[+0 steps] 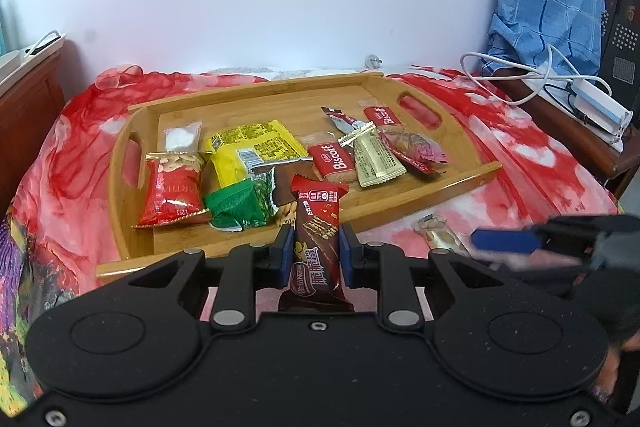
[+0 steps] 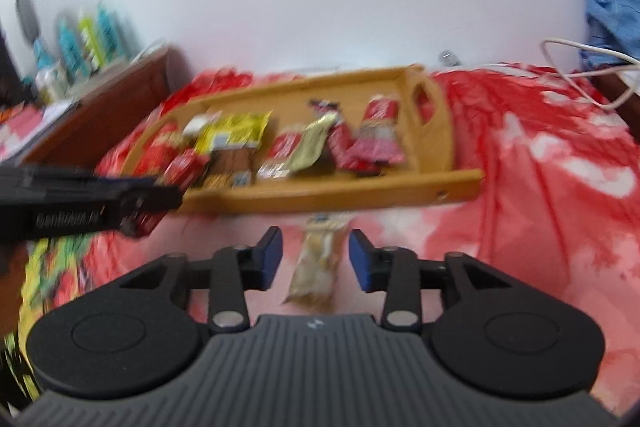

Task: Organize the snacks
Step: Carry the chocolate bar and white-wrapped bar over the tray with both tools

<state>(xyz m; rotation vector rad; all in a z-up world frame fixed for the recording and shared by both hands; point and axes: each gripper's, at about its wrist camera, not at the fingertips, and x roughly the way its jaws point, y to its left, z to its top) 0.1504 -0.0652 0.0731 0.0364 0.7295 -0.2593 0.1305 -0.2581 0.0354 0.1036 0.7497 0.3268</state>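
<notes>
Clamped between the blue pads of the left gripper: a red-and-brown wafer bar, pinched across its width near mid-length, upper end poking out over the near rim of the bamboo tray. Probably light, with slick glossy film over a brittle core; best squeezed gently on the flat faces, never on the crimped ends, which would slip or fold. Spread wide on either side of a pale beige snack packet: the fingers of the right gripper, touching nothing, the packet lying lengthwise on the cloth just short of the tray's front edge. Likely crinkly, thin and near weightless; best taken across the middle, where the filling gives some body. Beyond, in the tray: a red peanut bag, a crumpled green wrapper, a flat yellow pouch, two red Biscoff biscuits, a gold sachet. Smooth, rigid wood with cut-out handles. Underneath, a soft, wrinkled red floral cloth, yielding under any downward press.
</notes>
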